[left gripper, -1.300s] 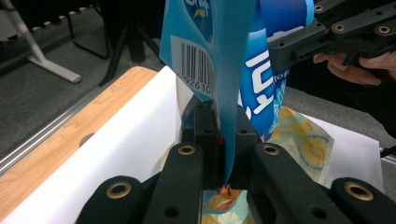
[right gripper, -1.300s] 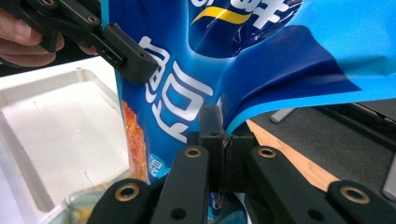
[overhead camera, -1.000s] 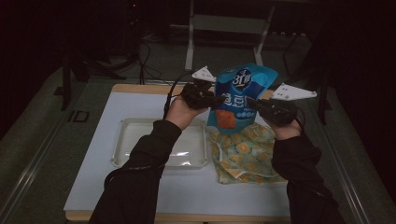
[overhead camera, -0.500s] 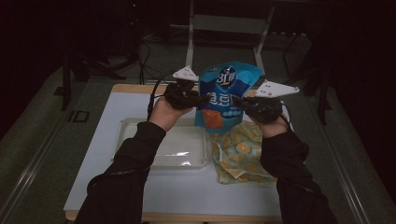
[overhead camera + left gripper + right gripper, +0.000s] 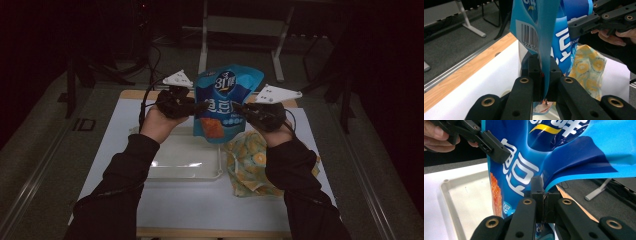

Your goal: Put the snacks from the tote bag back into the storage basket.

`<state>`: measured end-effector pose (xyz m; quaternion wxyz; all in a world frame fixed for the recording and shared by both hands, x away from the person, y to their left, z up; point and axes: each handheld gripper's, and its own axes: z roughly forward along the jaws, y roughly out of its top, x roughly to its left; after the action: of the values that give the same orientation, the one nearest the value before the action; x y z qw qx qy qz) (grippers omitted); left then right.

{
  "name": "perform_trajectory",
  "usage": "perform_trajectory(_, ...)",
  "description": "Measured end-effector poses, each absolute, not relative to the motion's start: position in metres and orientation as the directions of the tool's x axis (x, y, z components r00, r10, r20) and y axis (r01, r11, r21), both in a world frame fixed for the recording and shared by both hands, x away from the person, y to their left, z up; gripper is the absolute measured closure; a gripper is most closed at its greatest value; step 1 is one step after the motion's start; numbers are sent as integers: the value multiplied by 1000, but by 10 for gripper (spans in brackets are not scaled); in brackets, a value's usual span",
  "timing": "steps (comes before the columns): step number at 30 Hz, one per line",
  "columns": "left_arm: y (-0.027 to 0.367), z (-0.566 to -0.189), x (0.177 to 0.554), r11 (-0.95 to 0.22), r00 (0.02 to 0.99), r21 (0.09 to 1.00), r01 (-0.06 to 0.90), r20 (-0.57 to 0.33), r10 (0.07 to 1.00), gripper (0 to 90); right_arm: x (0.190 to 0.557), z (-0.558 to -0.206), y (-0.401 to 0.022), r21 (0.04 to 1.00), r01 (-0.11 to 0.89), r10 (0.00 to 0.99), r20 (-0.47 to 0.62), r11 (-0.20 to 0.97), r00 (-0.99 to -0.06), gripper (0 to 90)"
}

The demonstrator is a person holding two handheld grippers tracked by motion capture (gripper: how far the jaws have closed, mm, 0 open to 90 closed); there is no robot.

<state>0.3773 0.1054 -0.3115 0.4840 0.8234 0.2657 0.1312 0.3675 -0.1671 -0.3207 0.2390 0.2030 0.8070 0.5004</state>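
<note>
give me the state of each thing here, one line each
blue bag: held upright in the air by its side edges, above the table
left gripper: shut on the bag's edge
right gripper: shut on the opposite edge
tray: flat on the table, nothing in it
patterned cloth: crumpled beside the tray

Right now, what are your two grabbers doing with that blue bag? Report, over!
Left gripper and right gripper both shut on blue bag. Bag held up above white tray. Yellow patterned cloth lies beside tray.
</note>
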Motion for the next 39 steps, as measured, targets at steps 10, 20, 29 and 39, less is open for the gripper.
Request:
perform_trajectory(10, 130, -311, 367, -382, 810, 866, 322, -43, 585, 871, 364, -320, -143, 907, 79, 546, -177, 414, -819, 889)
perform_trajectory(20, 151, -311, 354, -391, 801, 861, 325, -31, 598, 871, 356, -322, -121, 906, 70, 524, -177, 417, -833, 889)
perform_trajectory(29, 165, -318, 343, -398, 815, 860, 320, -36, 579, 872, 342, -329, -109, 902, 65, 513, -182, 426, -839, 889)
perform_trajectory(39, 170, -335, 338, -394, 827, 863, 317, -48, 560, 872, 333, -342, -104, 899, 63, 508, -186, 433, -841, 889)
